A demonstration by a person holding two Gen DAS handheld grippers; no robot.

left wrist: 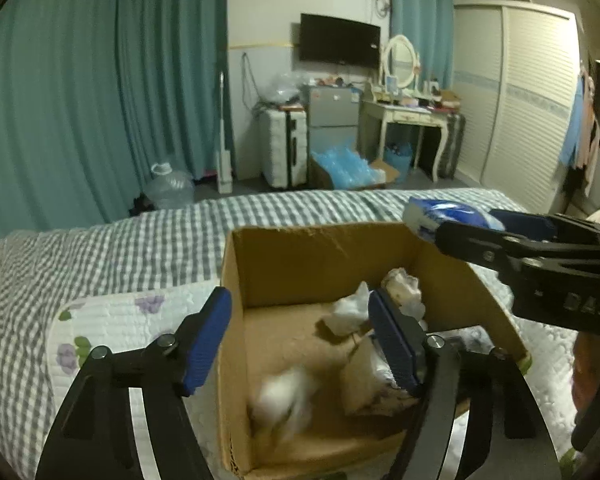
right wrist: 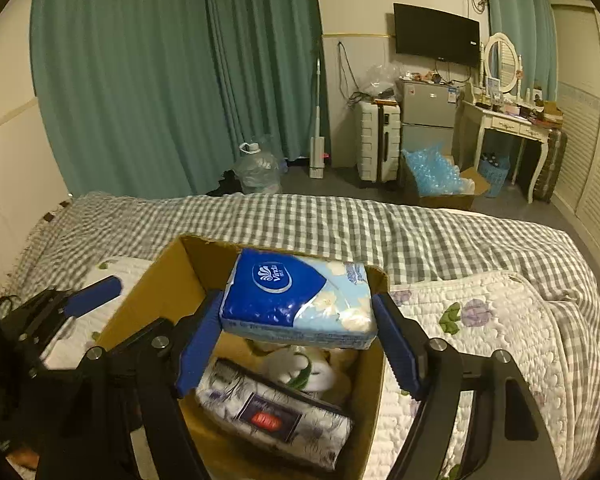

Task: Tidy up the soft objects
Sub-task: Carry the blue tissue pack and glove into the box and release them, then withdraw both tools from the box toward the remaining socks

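An open cardboard box (left wrist: 300,256) sits on a bed (left wrist: 140,236) covered with a grey-and-white checked sheet and a white quilt (right wrist: 500,320) printed with purple flowers. In the right wrist view, the right hand-held gripper (right wrist: 298,340) is clamped on a blue and pale-blue tissue pack (right wrist: 296,298), its blue pads pressed against the pack's two short ends; the pack hangs in the centre of the frame, above the box's open top. In the left wrist view the same pack shows at the right edge of the frame, over the box's far right corner. The left hand-held gripper (left wrist: 300,344) hovers over the near left side of the box with its fingers wide apart and nothing between them. Inside the box lie a white-and-dark patterned soft package (right wrist: 276,416) at the lower centre, a white plush item (right wrist: 300,368) just behind it, and a blurred white fluffy object (left wrist: 286,404) on the box floor. Teal curtains (left wrist: 100,80) fill the upper left of both views.
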